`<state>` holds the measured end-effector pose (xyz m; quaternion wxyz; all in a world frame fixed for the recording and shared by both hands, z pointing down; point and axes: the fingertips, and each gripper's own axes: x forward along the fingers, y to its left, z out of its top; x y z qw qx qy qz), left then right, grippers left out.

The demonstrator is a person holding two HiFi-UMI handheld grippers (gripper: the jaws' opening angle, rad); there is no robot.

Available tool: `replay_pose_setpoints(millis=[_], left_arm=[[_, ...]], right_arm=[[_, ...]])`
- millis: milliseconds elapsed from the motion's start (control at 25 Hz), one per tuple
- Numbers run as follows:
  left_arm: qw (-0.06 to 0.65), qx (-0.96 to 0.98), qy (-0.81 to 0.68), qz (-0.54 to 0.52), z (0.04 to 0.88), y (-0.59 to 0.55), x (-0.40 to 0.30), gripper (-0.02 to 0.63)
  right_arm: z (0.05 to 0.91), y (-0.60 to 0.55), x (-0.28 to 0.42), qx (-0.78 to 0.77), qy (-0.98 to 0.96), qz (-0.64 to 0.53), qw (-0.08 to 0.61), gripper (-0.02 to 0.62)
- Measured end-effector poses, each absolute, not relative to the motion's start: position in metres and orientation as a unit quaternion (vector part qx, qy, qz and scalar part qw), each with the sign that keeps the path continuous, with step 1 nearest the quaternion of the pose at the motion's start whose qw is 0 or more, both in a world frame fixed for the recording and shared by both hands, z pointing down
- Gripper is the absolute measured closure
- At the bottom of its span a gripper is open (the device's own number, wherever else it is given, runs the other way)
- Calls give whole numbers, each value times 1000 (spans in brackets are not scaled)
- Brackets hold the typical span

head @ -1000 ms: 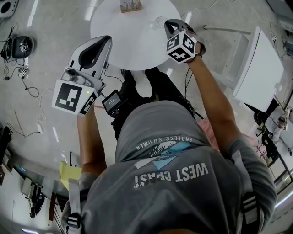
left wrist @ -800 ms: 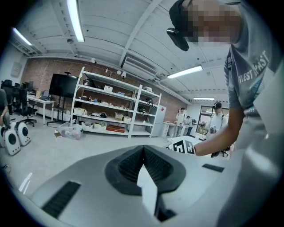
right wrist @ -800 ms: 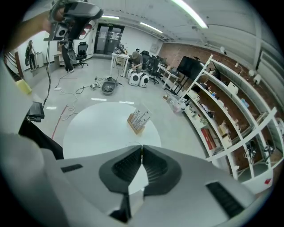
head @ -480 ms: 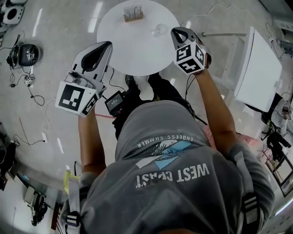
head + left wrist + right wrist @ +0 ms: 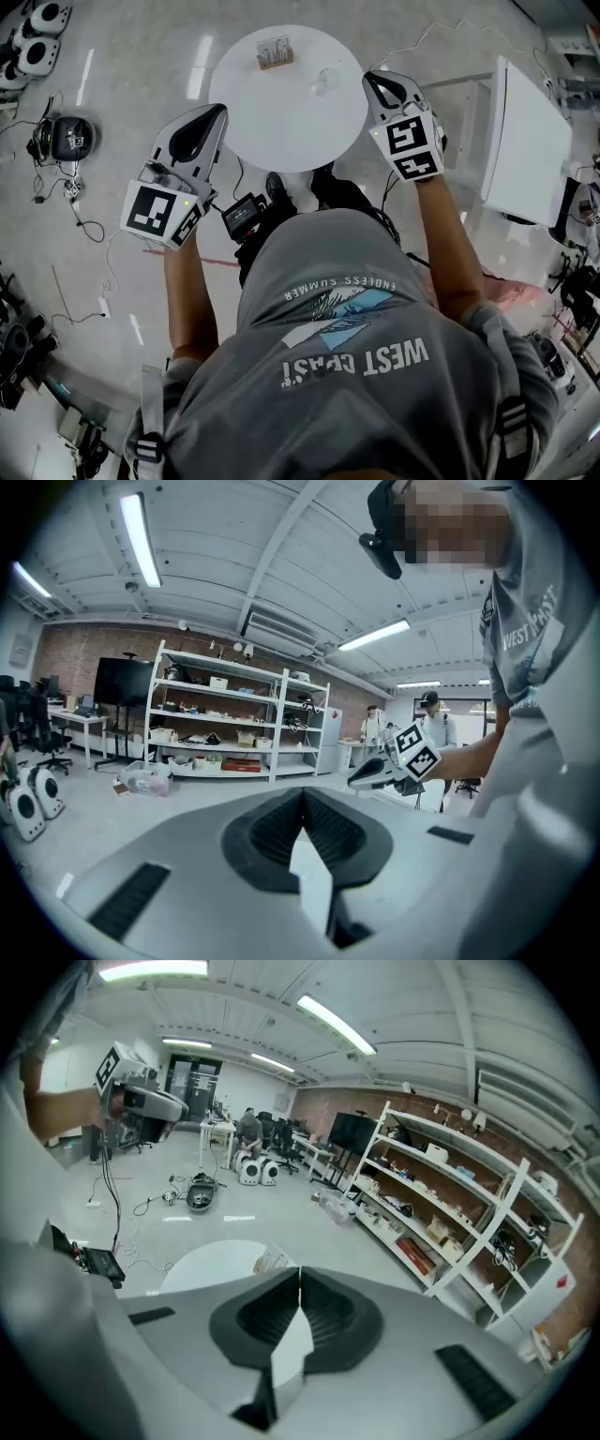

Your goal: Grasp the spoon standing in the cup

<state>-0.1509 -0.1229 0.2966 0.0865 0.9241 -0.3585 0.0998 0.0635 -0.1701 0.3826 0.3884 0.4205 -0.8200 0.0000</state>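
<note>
Clear cup (image 5: pixel 326 82) near table (image 5: pixel 281 127) right edge, far half. Cannot resolve spoon in it; long axis presumed upright.
Nearer: right gripper (image 5: pixel 376 82), jaws clenched on nothing, just off right edge, cup to its left.
Farther: left gripper (image 5: pixel 216 116), jaws clenched, empty, at left edge, well apart from cup.
</note>
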Motion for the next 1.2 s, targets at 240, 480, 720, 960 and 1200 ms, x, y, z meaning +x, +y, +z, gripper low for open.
replay_pose_setpoints(millis=[240, 480, 720, 960, 1200], left_arm=[[76, 929, -349, 99, 285, -115, -151, 603], [60, 934, -339, 98, 278, -116, -153, 601], [56, 935, -335, 98, 278, -116, -153, 601], [48, 938, -327, 102, 278, -116, -152, 603], [38, 940, -323, 100, 269, -110, -148, 603]], right_arm=[[332, -152, 69, 452, -833, 22, 318, 589], [292, -140, 72, 474, -843, 36, 251, 589], [261, -129, 75, 483, -852, 38, 201, 591], [240, -116, 81, 497, -849, 24, 180, 591], [229, -104, 88, 507, -845, 19, 170, 591]])
